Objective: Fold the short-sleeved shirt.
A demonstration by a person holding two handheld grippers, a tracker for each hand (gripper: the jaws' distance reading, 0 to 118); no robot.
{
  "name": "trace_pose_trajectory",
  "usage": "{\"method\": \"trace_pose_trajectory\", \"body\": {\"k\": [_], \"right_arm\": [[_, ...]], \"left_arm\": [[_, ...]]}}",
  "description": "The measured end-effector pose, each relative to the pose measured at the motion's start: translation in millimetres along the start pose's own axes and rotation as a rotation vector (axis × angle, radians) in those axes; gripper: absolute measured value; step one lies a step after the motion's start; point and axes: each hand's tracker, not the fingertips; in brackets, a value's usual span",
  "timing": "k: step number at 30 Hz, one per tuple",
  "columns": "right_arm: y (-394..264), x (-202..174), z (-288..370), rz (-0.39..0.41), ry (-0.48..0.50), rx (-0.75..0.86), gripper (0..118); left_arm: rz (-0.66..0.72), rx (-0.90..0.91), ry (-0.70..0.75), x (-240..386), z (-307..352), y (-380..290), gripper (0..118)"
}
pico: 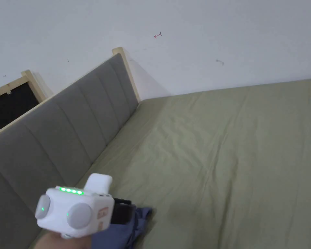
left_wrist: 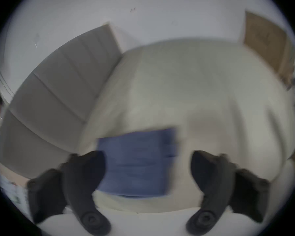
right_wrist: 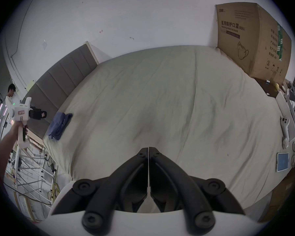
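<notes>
folded blue shirt on a bed, grippers apart from it

a blue shirt (right_wrist: pixel 59 126), folded into a small bundle, is seen on the bed (right_wrist: pixel 160 103) at the corner near the grey headboard (right_wrist: pixel 65 79). the left gripper (left_wrist: pixel 147 168) is held above the shirt, jaws wide and empty. the right gripper (right_wrist: pixel 148 148) is held over the bed, well apart from the shirt, jaws pressed together on nothing.

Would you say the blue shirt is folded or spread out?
Folded: the blue shirt lies as a small compact bundle near the bed's corner.
</notes>
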Motion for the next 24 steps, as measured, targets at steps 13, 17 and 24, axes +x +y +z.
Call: {"method": "trace_pose_trajectory", "body": {"k": [13, 17, 24], "right_arm": [[4, -17, 118, 0.043, -0.037, 0.421, 0], [-7, -26, 151, 0.089, -0.094, 0.756, 0], [-42, -20, 121, 0.112, -0.428, 0.990, 1]], "left_arm": [[0.172, 0.728, -0.282, 203, 160, -37, 0], [0.072, 0.940, -0.164, 237, 192, -35, 0], [0.142, 0.985, -0.042, 268, 184, -42, 0]]}}
